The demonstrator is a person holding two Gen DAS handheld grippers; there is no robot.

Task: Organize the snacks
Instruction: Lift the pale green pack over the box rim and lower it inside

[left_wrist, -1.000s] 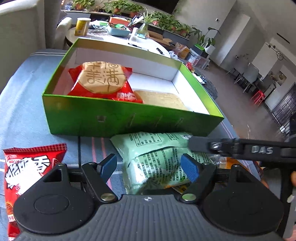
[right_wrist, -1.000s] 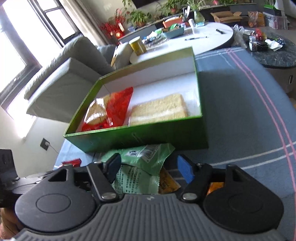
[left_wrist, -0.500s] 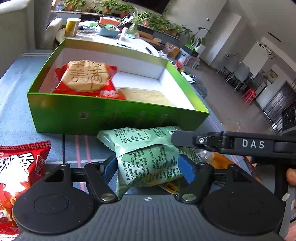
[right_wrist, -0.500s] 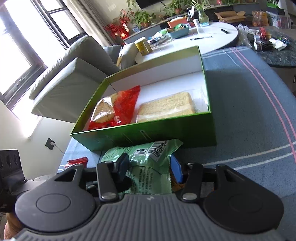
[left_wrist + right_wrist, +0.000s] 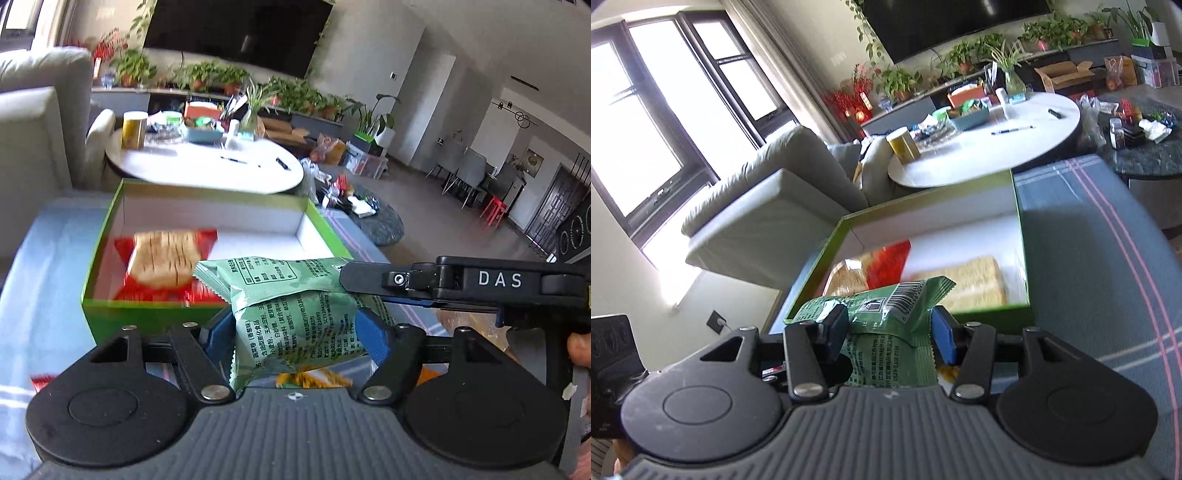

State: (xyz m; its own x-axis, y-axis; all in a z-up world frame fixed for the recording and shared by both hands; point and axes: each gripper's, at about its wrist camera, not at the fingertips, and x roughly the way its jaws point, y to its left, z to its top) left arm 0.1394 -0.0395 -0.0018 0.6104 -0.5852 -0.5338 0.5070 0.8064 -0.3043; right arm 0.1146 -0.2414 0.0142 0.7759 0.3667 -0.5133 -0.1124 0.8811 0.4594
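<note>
Both my left claw and right claw clamp the green packet; green box lies just beyond.

Left gripper angled downward, blue fingers closed onto either side of the green snack packet. Right gripper likewise tilted down, fingers clamped on the same packet's other end, its arm crossing in from the right in the left wrist view.
</note>
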